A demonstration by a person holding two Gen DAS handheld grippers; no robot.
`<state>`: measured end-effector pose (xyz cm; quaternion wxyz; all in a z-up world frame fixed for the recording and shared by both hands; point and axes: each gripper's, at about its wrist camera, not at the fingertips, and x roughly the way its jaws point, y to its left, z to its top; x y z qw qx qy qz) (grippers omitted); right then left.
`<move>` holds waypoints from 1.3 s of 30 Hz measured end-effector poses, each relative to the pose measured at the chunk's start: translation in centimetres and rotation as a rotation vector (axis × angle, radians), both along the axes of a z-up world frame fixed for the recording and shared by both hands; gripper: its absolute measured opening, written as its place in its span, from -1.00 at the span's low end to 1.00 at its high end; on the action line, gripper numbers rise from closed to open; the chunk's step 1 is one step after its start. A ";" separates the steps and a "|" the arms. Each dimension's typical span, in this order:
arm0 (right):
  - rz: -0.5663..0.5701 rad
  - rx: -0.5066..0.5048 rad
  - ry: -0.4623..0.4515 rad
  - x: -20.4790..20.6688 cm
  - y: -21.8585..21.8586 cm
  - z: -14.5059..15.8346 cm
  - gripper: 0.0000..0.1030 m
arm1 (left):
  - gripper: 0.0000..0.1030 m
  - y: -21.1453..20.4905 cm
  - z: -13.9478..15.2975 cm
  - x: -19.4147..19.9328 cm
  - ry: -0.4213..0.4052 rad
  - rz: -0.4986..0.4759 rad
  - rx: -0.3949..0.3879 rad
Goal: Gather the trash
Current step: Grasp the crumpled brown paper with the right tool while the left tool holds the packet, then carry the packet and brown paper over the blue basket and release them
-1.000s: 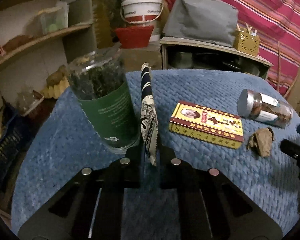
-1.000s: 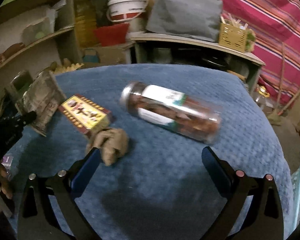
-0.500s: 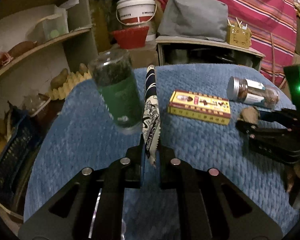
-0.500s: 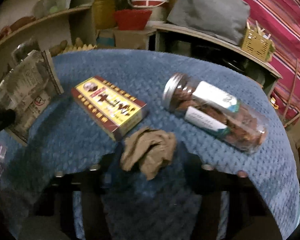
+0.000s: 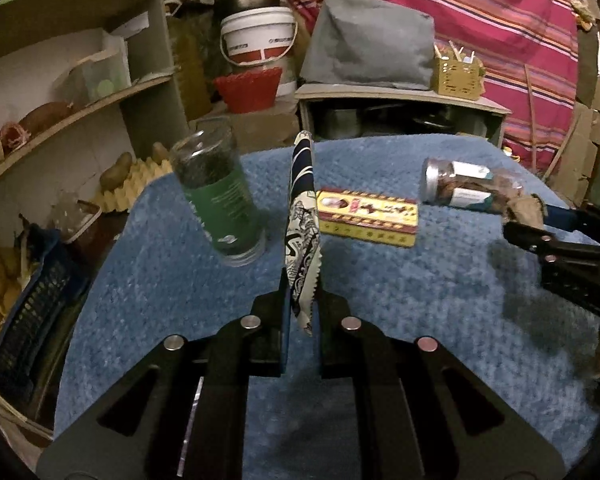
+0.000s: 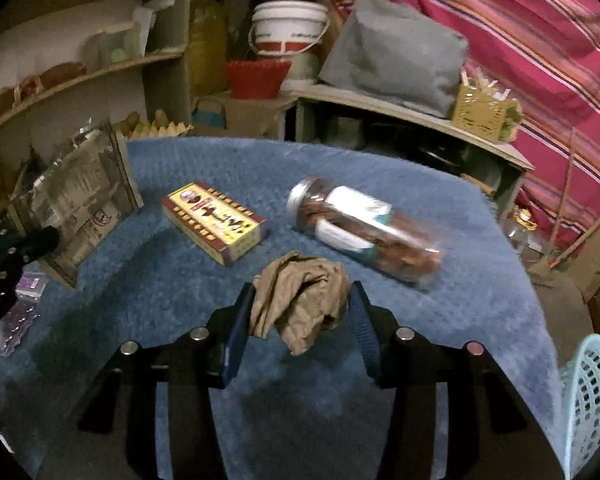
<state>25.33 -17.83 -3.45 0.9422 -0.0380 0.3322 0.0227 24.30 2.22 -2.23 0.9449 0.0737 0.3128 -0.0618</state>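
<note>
My left gripper (image 5: 302,292) is shut on a flat snack wrapper (image 5: 302,208) with a dark blue and white print, held edge-on above the blue cloth. From the right wrist view the same wrapper (image 6: 80,196) shows its silvery face at the left, with the left gripper (image 6: 40,240) below it. My right gripper (image 6: 300,292) is shut on a crumpled brown paper wad (image 6: 300,300), its blue pads pressing both sides, and the wad hangs clear of the cloth. At the right edge of the left wrist view, the right gripper (image 5: 540,220) carries that wad (image 5: 526,210).
On the blue cloth-covered table (image 5: 380,280) lie a yellow and red box (image 6: 214,222) and a clear jar on its side (image 6: 364,228). A tall glass jar with a green label (image 5: 220,196) stands upright. A light blue basket (image 6: 588,400) sits off the table's right edge. Shelves stand at the left.
My right gripper went from wide open beside the brown wad to shut on it and lifted it. The left gripper drew back and up, still holding the wrapper.
</note>
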 end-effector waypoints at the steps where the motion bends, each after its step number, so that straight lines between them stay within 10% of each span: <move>1: -0.006 0.005 -0.005 -0.6 -0.6 0.4 -0.07 | -0.86 -0.3 0.2 -0.1 -0.003 -0.006 -0.003; 39: -0.573 0.080 -0.019 -20.0 -37.3 0.3 -0.07 | -0.86 -37.0 1.0 -9.7 -0.018 -0.578 -0.045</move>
